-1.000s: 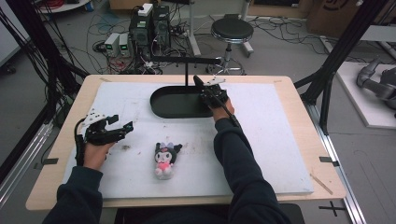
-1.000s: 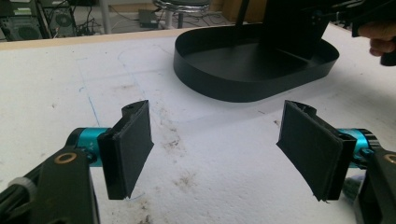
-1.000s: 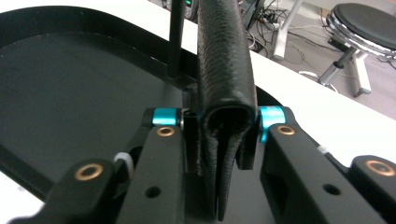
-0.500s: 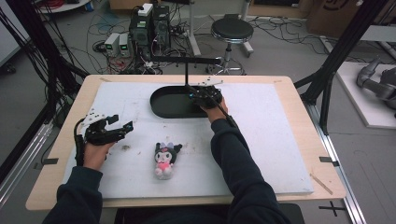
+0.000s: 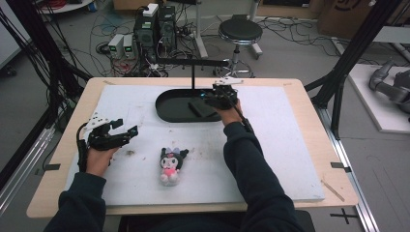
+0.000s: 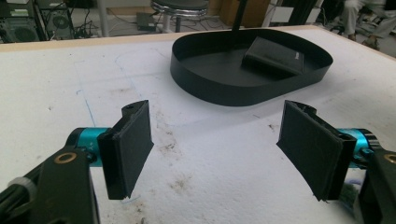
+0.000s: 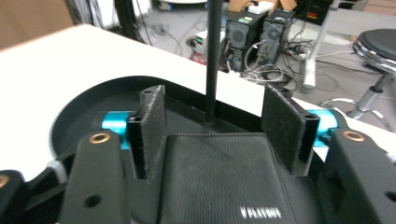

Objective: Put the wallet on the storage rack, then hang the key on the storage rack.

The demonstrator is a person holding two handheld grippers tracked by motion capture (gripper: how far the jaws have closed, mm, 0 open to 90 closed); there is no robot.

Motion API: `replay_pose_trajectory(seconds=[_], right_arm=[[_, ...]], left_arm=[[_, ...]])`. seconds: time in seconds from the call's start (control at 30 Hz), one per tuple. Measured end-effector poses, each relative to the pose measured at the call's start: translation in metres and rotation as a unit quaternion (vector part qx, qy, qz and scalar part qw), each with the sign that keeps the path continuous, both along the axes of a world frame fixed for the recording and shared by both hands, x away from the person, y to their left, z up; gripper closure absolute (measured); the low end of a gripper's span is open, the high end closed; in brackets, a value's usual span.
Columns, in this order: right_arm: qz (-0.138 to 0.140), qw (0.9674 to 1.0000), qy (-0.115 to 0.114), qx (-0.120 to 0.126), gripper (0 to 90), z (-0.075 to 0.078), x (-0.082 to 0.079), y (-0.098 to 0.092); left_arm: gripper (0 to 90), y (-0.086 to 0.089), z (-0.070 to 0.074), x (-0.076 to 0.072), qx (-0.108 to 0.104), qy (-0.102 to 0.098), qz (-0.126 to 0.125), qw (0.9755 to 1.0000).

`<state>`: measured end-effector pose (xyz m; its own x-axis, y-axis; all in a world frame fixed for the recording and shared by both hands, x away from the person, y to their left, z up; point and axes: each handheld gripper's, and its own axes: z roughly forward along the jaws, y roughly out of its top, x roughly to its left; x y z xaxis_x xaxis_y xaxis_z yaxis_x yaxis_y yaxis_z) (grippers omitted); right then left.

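White surface (image 5: 290, 145) under both claws — right claw (image 7: 215, 133) has just been opening, black wallet (image 7: 224, 186) lying loose between its pads in the tray (image 5: 167, 108); left claw (image 6: 219, 149) wide, empty.

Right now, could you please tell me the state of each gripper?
Left gripper: open, empty, above the white mat.
Right gripper: jaws have just been opening; open around the black wallet in the black tray, pads off it.
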<state>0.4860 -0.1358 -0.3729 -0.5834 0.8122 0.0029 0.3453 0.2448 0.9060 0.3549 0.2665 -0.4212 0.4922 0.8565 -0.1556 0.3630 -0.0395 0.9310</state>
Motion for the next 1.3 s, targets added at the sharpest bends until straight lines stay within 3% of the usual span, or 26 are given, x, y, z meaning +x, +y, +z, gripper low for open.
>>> replay_pose_trajectory(seconds=[0.03, 0.07, 0.13, 0.2, 0.23, 0.3, 0.33, 0.37, 0.43, 0.57, 0.73, 1.0, 1.3], right_arm=[[0.013, 0.9998, 0.016, -0.003, 34.0, 0.006, -0.004, -0.008], [0.036, 0.9981, 0.048, -0.017, 31.0, 0.016, -0.015, -0.027], [0.043, 0.998, 0.037, -0.027, 30.8, 0.019, -0.024, -0.036], [0.046, 0.9975, 0.01, -0.052, 26.4, 0.023, -0.05, -0.063], [0.046, 0.9975, 0.01, -0.052, 26.4, 0.023, -0.05, -0.063], [0.044, 0.9976, 0.004, -0.052, 25.2, 0.022, -0.066, -0.082], [0.037, 0.9978, -0.004, -0.056, 24.5, 0.017, -0.081, -0.1], [0.037, 0.9978, -0.004, -0.056, 24.5, 0.017, -0.081, -0.1], [0.027, 0.9974, 0.0, -0.067, 23.0, 0.005, -0.1, -0.124], [0.009, 0.9975, 0.014, -0.069, 22.2, -0.01, -0.114, -0.141], [-0.017, 0.9969, 0.037, -0.067, 22.0, -0.026, -0.116, -0.156], [-0.022, 0.996, 0.028, -0.082, 22.0, -0.026, -0.116, -0.154], [-0.037, 0.9966, 0.014, -0.072, 22.1, -0.023, -0.119, -0.159]], left_arm=[[25.4, 0.0, 0.001, -0.001, -0.004, -0.001, 0.002, 1.0], [24.9, 0.0, 0.001, -0.001, -0.005, -0.002, 0.002, 1.0], [23.7, -0.001, 0.001, -0.001, -0.012, -0.004, 0.003, 0.9999], [21.2, -0.001, 0.002, -0.001, -0.016, -0.008, 0.005, 0.9998], [21.2, -0.001, 0.003, -0.002, -0.016, -0.01, 0.007, 0.9998], [20.8, -0.001, 0.004, -0.002, -0.017, -0.016, 0.011, 0.9997], [19.2, -0.001, 0.004, -0.003, -0.017, -0.016, 0.012, 0.9996], [19.2, -0.001, 0.004, -0.003, -0.016, -0.018, 0.012, 0.9996], [19.0, -0.001, 0.005, -0.004, -0.019, -0.016, 0.009, 0.9996], [19.0, -0.002, 0.006, -0.004, -0.023, -0.022, 0.008, 0.9995], [19.0, -0.003, 0.005, -0.004, -0.012, -0.018, 0.001, 0.9998], [19.2, -0.006, 0.005, -0.004, -0.003, -0.011, -0.004, 0.9999], [19.2, -0.01, 0.006, -0.006, -0.003, -0.011, -0.013, 0.9999]])
